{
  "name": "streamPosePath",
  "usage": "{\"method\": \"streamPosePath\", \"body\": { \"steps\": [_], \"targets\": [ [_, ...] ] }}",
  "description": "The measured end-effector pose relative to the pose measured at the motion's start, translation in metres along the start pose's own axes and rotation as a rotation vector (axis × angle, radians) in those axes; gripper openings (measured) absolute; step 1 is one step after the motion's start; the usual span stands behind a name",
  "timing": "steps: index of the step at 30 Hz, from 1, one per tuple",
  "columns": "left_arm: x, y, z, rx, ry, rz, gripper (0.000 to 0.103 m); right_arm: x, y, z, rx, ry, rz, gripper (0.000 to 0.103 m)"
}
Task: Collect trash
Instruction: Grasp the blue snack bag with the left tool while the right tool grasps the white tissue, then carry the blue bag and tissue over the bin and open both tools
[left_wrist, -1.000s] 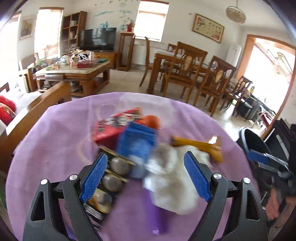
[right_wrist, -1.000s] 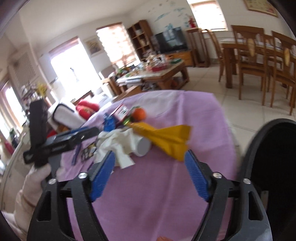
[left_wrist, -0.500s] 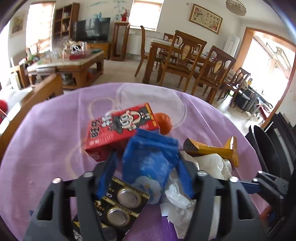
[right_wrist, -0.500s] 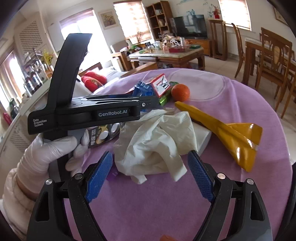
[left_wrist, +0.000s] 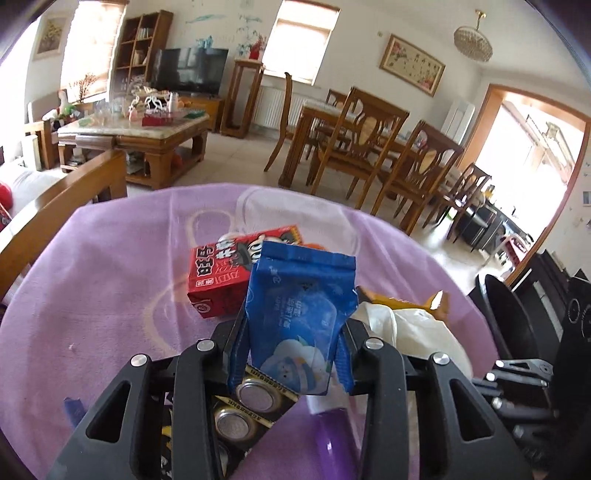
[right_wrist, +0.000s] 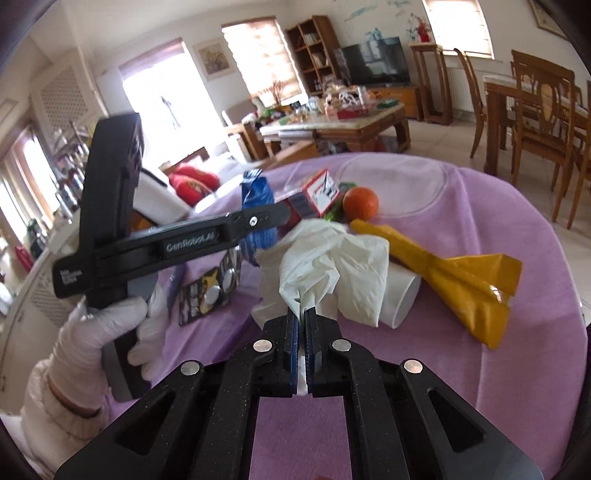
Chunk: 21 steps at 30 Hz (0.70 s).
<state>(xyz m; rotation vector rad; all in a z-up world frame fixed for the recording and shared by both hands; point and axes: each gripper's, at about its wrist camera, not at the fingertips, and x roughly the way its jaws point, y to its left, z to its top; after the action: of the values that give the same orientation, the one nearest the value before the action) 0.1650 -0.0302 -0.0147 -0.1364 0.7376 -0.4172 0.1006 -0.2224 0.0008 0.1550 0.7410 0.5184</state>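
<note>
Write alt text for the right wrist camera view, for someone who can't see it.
The right gripper is shut on a crumpled white tissue above a purple tablecloth. Beside the tissue lie a white paper cup, a yellow wrapper, an orange and a battery pack. At left, a gloved hand holds the left gripper, shut on a blue packet.

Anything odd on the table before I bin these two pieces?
One thing: an orange, seemingly whole fruit, sits among the wrappers beside the red carton. The left gripper holds the blue pouch; the right gripper pinches the white tissue.
</note>
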Motion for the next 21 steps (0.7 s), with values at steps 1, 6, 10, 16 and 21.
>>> {"method": "streamPosePath", "body": {
  "steps": [1,6,10,16,21],
  "targets": [
    [-0.006,-0.003,0.000,-0.001,-0.016,-0.008,0.038,-0.006,-0.001,0.001,0.005,-0.017,-0.001,0.004],
    [-0.028,-0.028,0.001,0.014,-0.056,-0.045,0.038,-0.047,-0.014,0.003,0.031,-0.112,0.015,0.004],
    [-0.037,-0.050,0.002,0.045,-0.076,-0.067,0.038,-0.080,-0.027,0.002,0.037,-0.167,0.018,0.004],
    [-0.043,-0.093,0.000,0.110,-0.090,-0.125,0.039,-0.123,-0.037,-0.006,0.052,-0.236,-0.008,0.004],
    [-0.035,-0.130,-0.007,0.163,-0.081,-0.162,0.039,-0.156,-0.059,-0.015,0.085,-0.286,-0.058,0.004]
  ]
}}
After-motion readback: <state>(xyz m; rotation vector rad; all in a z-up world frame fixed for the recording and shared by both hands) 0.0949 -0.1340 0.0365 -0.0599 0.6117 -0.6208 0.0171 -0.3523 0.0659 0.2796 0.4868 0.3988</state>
